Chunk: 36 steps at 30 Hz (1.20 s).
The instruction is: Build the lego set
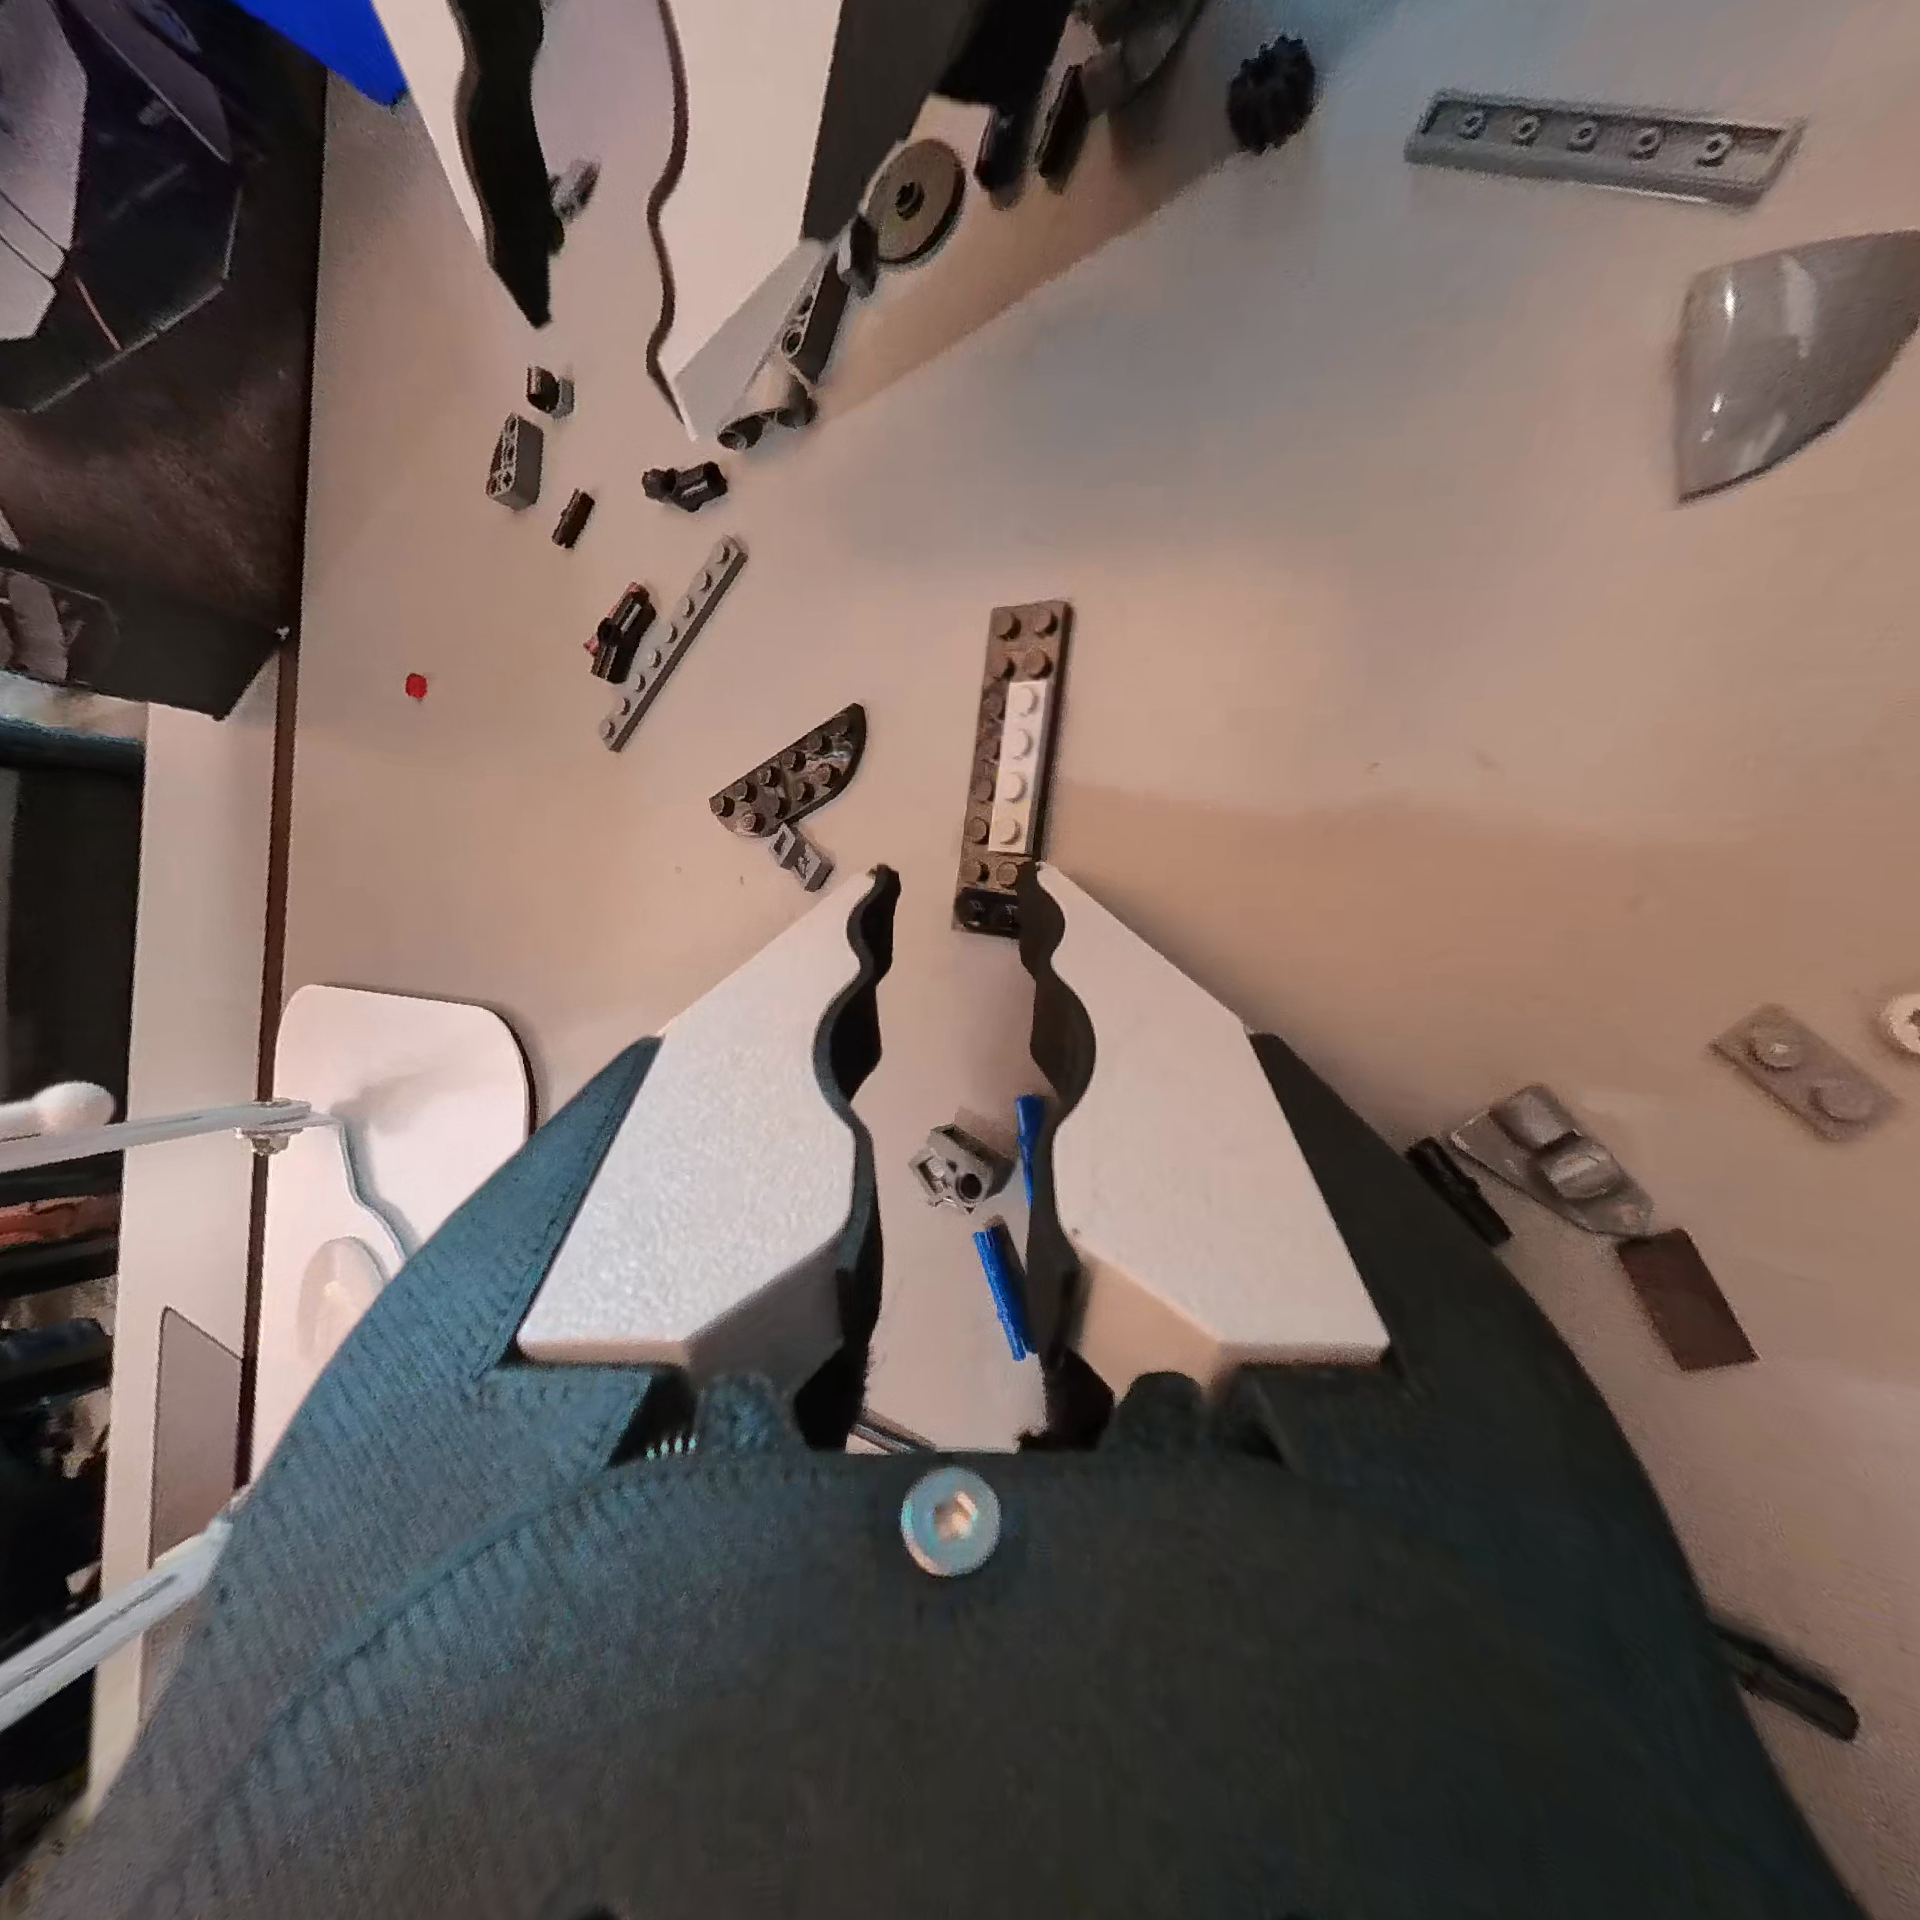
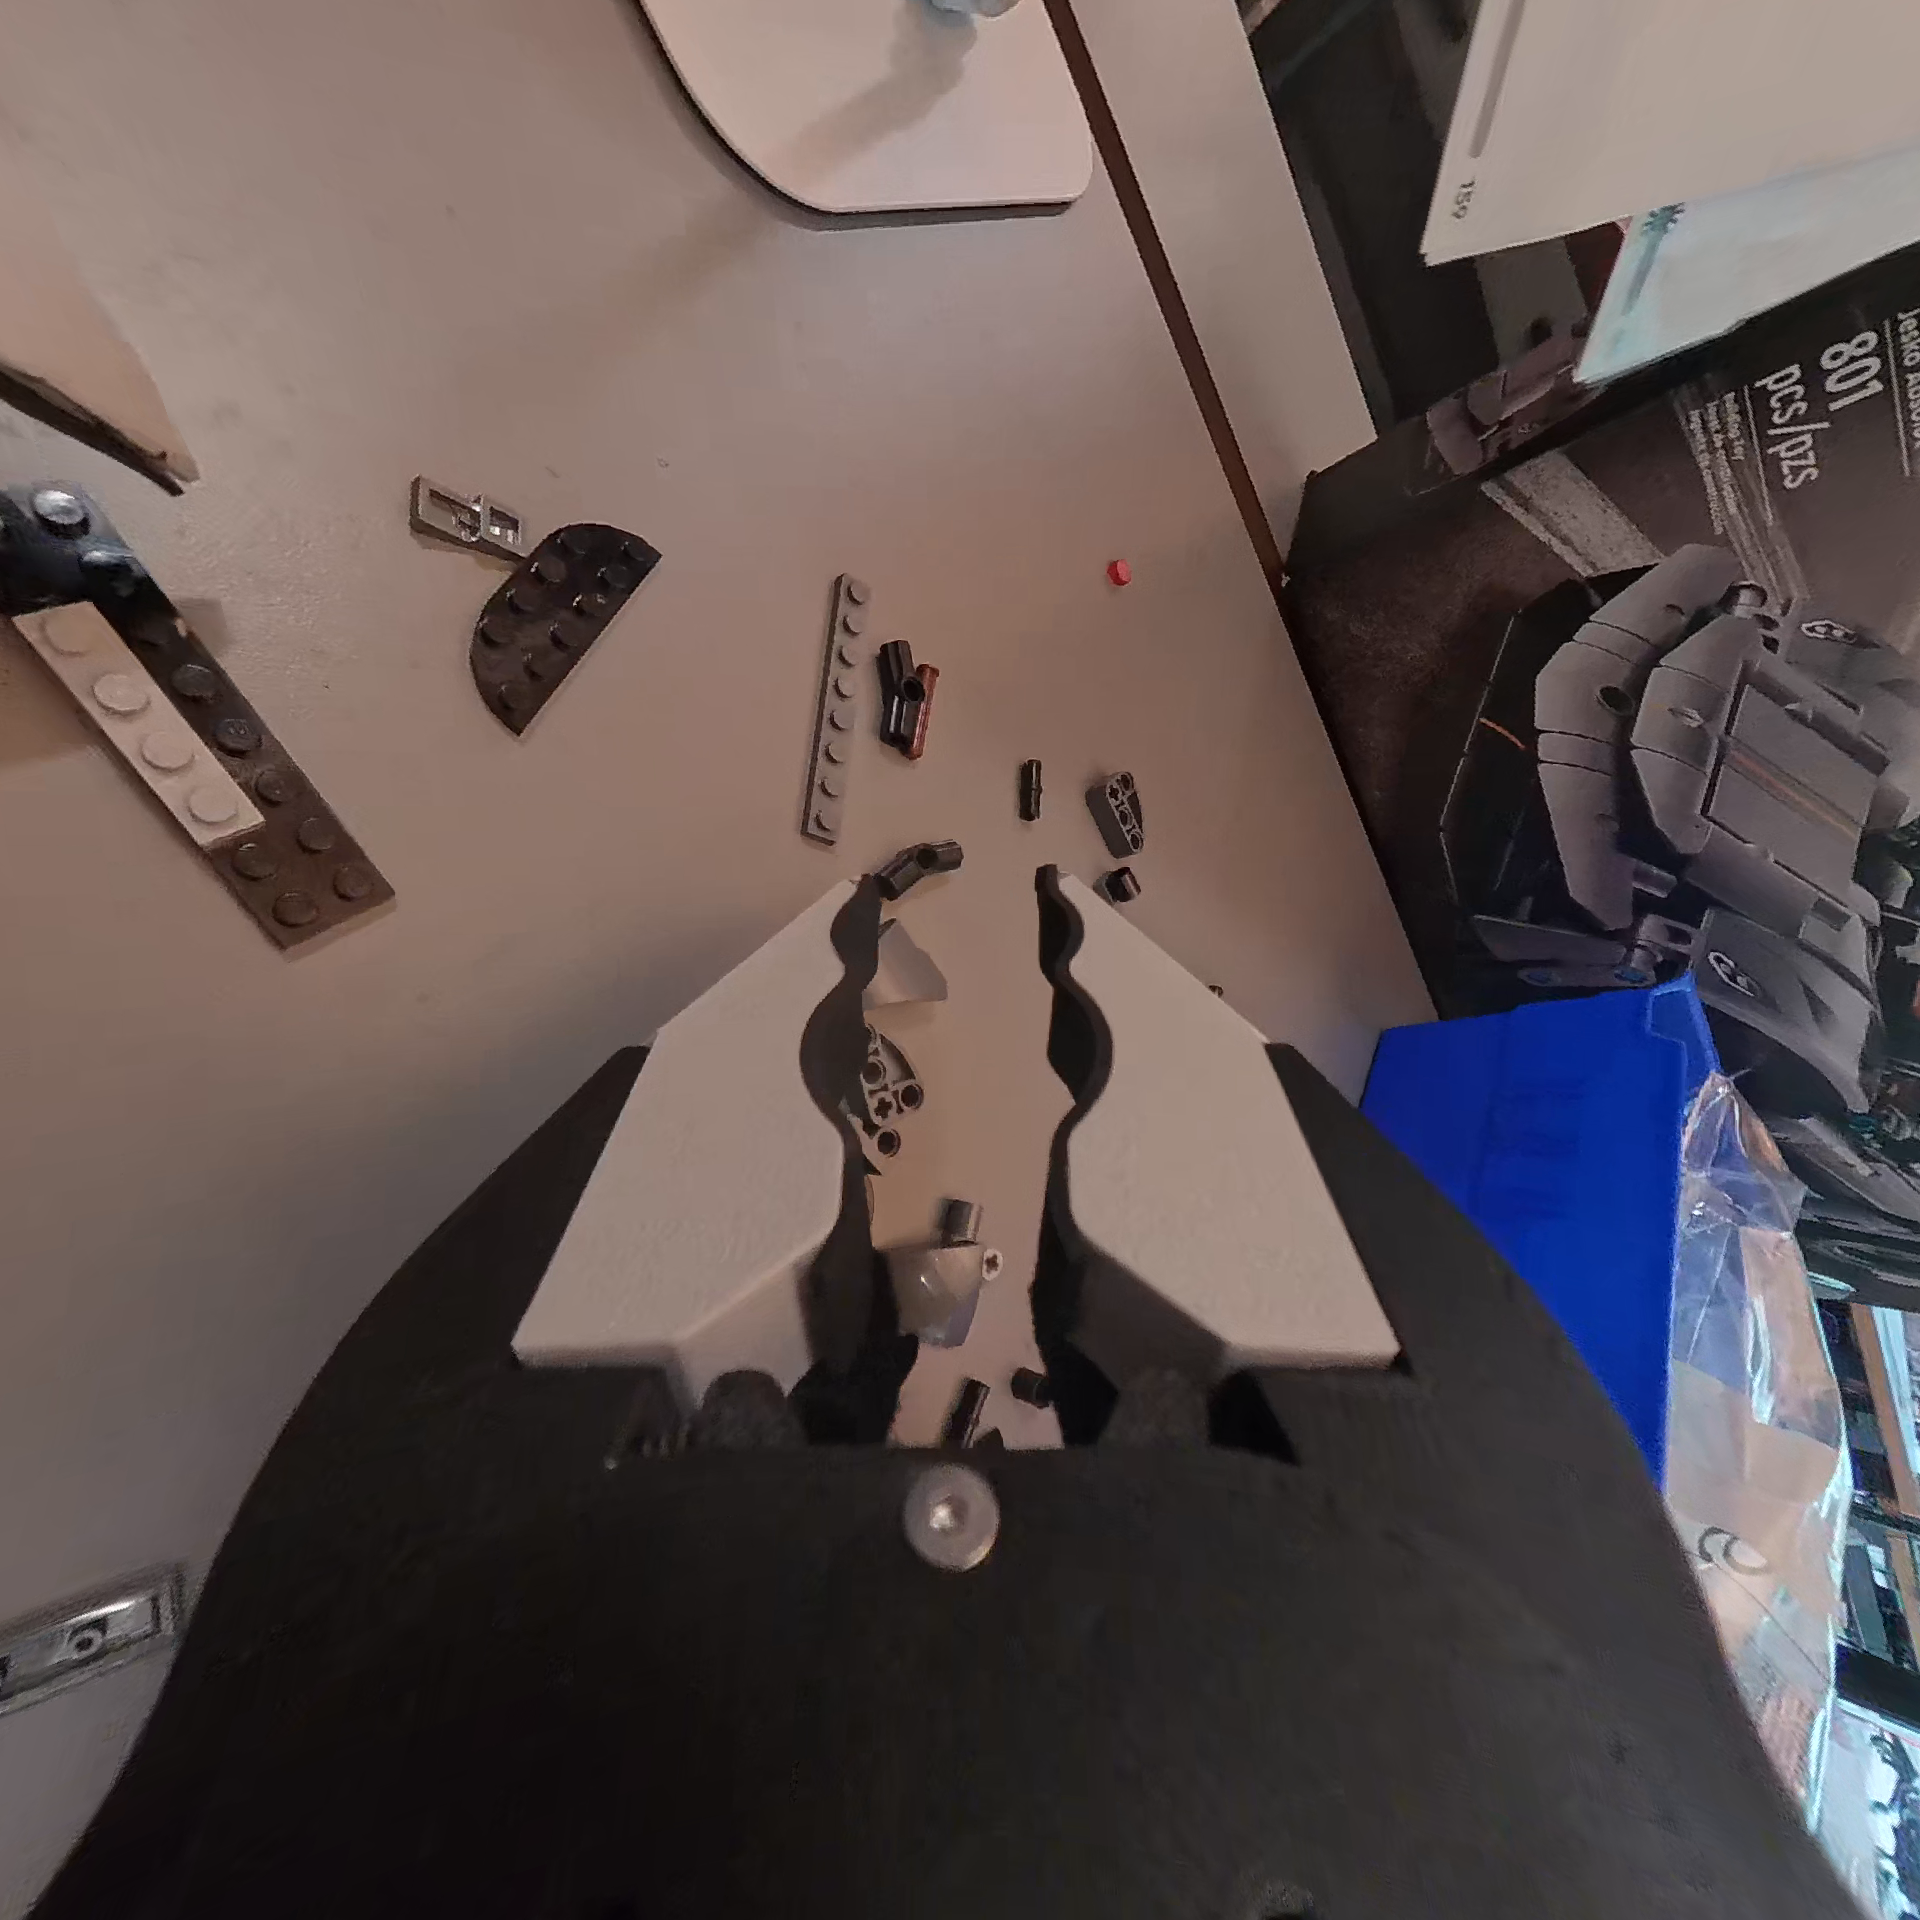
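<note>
While both grippers' ridged fingers (image 1: 1049,935) (image 2: 1049,935) gape empty, a studded dark plate (image 1: 1013,769) lies flat.

Blue bin (image 2: 1538,1195) beside clear plastic bags (image 2: 1787,1351); white stand base (image 2: 914,125) on table (image 2: 312,260).

Looks like a hobby desk at home or in an office: a pale surface (image 1: 1351,644) scattered with loose bricks, the set's box (image 2: 1621,727) leaning at its edge, a blue bin (image 2: 1538,1174) and plastic bags (image 2: 1787,1351) beside it.
</note>
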Available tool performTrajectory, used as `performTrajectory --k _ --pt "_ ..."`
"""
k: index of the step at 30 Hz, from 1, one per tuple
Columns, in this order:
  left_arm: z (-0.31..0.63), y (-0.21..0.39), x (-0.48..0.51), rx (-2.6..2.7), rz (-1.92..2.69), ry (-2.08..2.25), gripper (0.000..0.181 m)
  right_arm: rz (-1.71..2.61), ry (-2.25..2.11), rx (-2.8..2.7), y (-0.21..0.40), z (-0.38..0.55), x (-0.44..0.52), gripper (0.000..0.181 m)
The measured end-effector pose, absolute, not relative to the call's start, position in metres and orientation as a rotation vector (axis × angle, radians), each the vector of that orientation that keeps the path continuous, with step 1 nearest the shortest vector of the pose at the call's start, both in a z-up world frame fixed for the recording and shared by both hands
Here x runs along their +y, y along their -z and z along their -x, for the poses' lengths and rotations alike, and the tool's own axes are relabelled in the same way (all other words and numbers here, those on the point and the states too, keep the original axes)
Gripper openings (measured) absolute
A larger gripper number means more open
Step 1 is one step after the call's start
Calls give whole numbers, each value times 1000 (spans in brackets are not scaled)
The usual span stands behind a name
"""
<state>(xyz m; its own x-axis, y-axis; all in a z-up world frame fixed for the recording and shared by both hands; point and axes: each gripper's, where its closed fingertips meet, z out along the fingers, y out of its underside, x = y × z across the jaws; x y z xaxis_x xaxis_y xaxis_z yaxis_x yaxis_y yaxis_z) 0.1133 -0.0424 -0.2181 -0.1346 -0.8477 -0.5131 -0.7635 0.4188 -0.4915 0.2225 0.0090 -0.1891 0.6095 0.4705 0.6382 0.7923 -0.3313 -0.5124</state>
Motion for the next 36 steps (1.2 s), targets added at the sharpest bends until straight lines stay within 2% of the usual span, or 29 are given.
performTrajectory --k 8,16,27,29,31,36 --pt "-120 213 -41 1866 1415 204 21 1989 465 -986 188 -224 9 33" --pt "-120 213 -37 1843 1466 211 38 1991 456 -977 187 -226 9 38" --pt "-122 205 -33 1785 1480 238 38 1995 453 -974 188 -228 10 39" --pt "-121 202 -31 1759 1496 245 35 1993 454 -969 186 -229 10 40" --pt "-120 201 -29 1741 1516 256 19 1991 450 -958 185 -230 10 40" --pt "-119 193 -20 1687 1506 222 0 1993 445 -948 184 -232 10 41"
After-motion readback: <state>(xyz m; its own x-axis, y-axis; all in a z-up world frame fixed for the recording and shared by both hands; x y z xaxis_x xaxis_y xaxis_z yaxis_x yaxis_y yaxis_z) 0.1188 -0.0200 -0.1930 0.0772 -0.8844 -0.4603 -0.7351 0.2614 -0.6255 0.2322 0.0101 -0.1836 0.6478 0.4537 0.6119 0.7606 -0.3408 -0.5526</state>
